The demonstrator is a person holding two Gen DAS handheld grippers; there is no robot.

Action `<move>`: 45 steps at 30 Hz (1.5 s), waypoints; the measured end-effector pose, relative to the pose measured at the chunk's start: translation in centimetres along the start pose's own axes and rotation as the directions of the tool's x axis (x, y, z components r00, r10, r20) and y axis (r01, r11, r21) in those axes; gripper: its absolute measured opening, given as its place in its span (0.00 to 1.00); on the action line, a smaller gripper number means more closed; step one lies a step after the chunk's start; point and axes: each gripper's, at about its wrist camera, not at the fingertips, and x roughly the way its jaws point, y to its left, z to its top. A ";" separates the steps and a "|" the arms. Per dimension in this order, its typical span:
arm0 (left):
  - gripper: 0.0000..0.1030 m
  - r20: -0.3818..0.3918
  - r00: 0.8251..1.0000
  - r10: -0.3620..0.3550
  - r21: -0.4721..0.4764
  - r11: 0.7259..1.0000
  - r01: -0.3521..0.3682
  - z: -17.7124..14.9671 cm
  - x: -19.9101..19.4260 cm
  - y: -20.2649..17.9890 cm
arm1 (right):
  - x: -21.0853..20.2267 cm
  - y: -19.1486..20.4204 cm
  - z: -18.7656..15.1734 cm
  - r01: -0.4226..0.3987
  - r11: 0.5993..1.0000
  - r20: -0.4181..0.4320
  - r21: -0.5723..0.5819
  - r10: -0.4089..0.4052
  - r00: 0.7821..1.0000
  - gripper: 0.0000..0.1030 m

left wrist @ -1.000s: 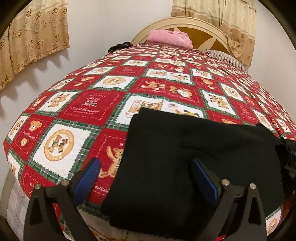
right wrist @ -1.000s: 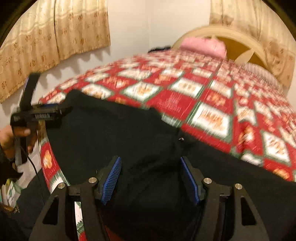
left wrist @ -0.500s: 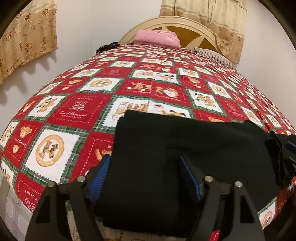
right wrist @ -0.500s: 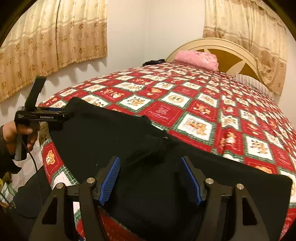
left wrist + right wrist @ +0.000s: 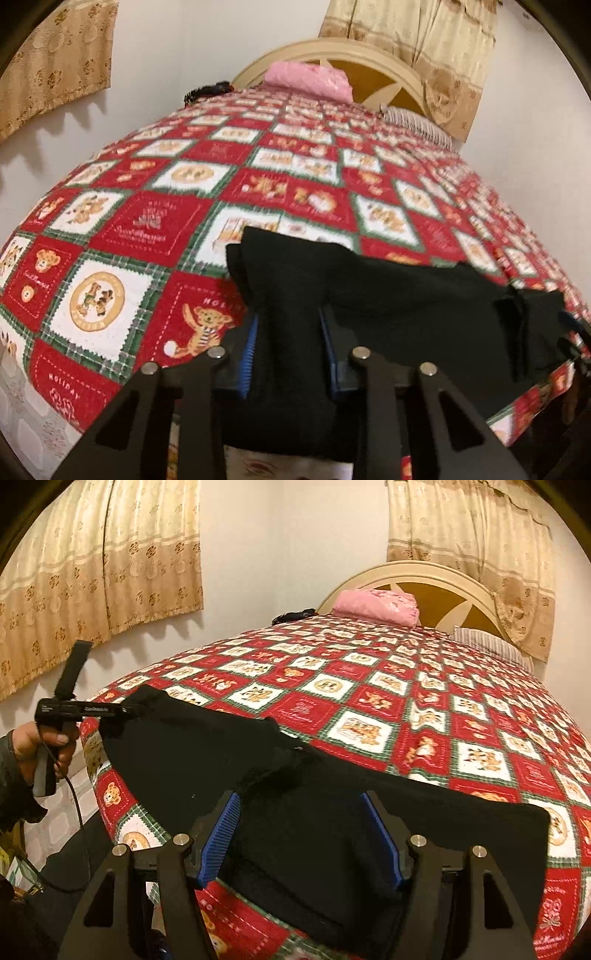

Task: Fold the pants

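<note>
Black pants [image 5: 406, 314] lie folded across the near edge of a bed with a red, green and white teddy-bear quilt [image 5: 155, 229]. My left gripper [image 5: 288, 321] is closing its jaws, and the blue pads pinch a bunched end of the pants, lifted a little off the quilt. In the right wrist view that left gripper [image 5: 129, 710] grips the pants' [image 5: 184, 746] far left corner, held by a person's hand [image 5: 37, 746]. My right gripper [image 5: 299, 805] has a thick raised fold of the pants filling the gap between its pads. Its tip [image 5: 570, 325] shows at the pants' right end.
A folded pink cloth [image 5: 376, 605] rests against the cream headboard [image 5: 436, 576], with a striped pillow [image 5: 487, 642] beside it. A dark item [image 5: 291, 616] lies at the far left of the bed. A wall and curtains [image 5: 92, 572] stand close on the left; the bed edge drops off near me.
The left jaws have gone from wide apart to pinching the pants' end, which now rises off the quilt. The right gripper has shifted along the bed with the fold still between its pads.
</note>
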 end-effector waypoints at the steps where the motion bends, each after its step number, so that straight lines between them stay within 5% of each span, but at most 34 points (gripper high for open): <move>1: 0.29 0.013 1.000 -0.011 0.000 1.000 0.011 0.2 -0.6 -0.4 | -0.3 -0.3 -0.1 0.005 1.000 0.003 0.005 -0.005 1.000 0.66; 8: 0.28 0.078 0.993 -0.089 -0.009 0.996 0.090 2.3 -4.4 -3.5 | -3.0 -2.7 -0.7 0.043 0.998 0.038 0.036 -0.044 0.998 0.66; 13: 0.28 0.143 0.969 -0.202 0.083 0.978 0.192 4.1 -8.0 -9.4 | -5.4 -5.3 -1.1 0.103 0.993 0.063 0.061 -0.107 0.992 0.67; 21: 0.28 0.055 0.948 -0.312 0.306 0.909 0.282 4.3 -7.9 -20.5 | -8.0 -11.2 -3.0 0.214 0.954 0.061 0.208 -0.231 0.971 0.67; 26: 0.28 -0.042 0.951 -0.305 0.411 0.863 0.295 1.9 -4.9 -26.2 | -8.3 -16.0 -4.7 0.259 0.891 0.037 0.372 -0.293 0.955 0.67; 32: 0.34 -0.086 0.977 -0.196 0.566 0.797 0.210 -2.3 -0.9 -32.3 | -7.6 -19.2 -7.2 0.325 0.835 -0.026 0.444 -0.351 0.936 0.67; 36: 0.38 -0.124 0.935 -0.333 0.532 0.773 0.346 -3.5 -2.2 -33.8 | -8.4 -20.1 -7.6 0.317 0.815 -0.006 0.486 -0.359 0.933 0.67; 37: 0.46 -0.109 0.922 -0.371 0.527 0.765 0.370 -3.7 -3.2 -33.9 | -8.6 -20.2 -7.7 0.316 0.811 -0.004 0.493 -0.361 0.933 0.67; 41: 0.63 -0.020 0.931 -0.363 0.524 0.790 0.319 -3.5 -5.4 -32.2 | -9.5 -20.5 -7.8 0.245 0.803 0.044 0.543 -0.319 0.947 0.67; 45: 0.71 0.051 0.956 -0.290 0.460 0.856 0.235 -2.8 -5.8 -28.0 | -10.0 -19.2 -6.7 0.126 0.826 0.101 0.549 -0.215 0.972 0.68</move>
